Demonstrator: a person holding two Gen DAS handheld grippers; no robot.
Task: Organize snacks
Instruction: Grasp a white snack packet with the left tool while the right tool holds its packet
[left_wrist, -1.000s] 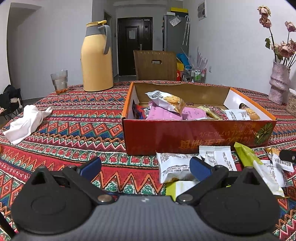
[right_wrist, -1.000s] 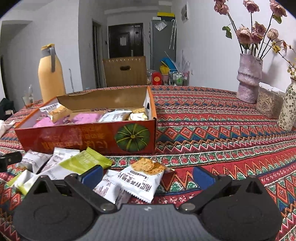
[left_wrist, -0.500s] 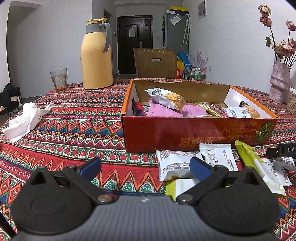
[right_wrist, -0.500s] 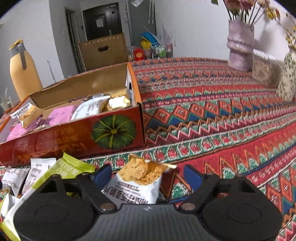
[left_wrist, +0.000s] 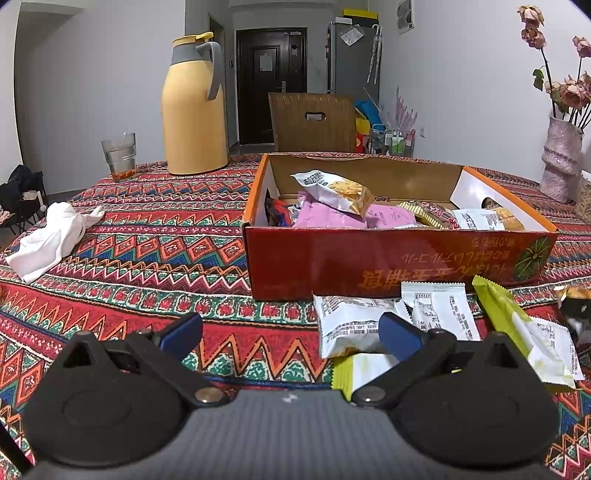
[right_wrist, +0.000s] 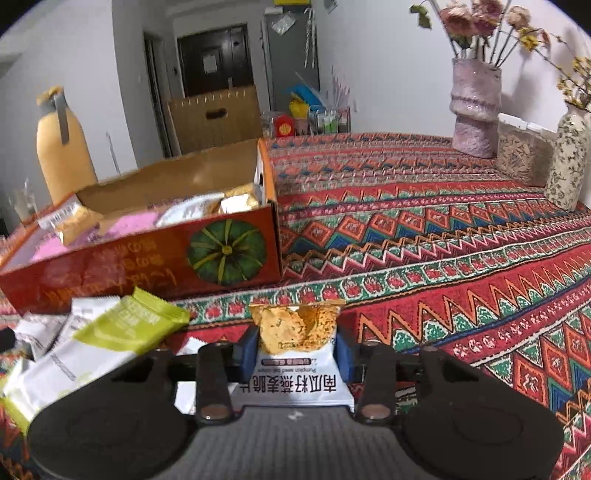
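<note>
Crinkly foil snack packet (right_wrist: 295, 343) between closing right hand-held gripper (right_wrist: 296, 350) pads

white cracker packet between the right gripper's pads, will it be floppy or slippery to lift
The cracker packet looks like thin puffed film, so probably light and slightly floppy. Its glossy wrapper may slip while the right gripper is closing on it. The crackers pictured suggest brittle contents, so squeeze gently.
</note>
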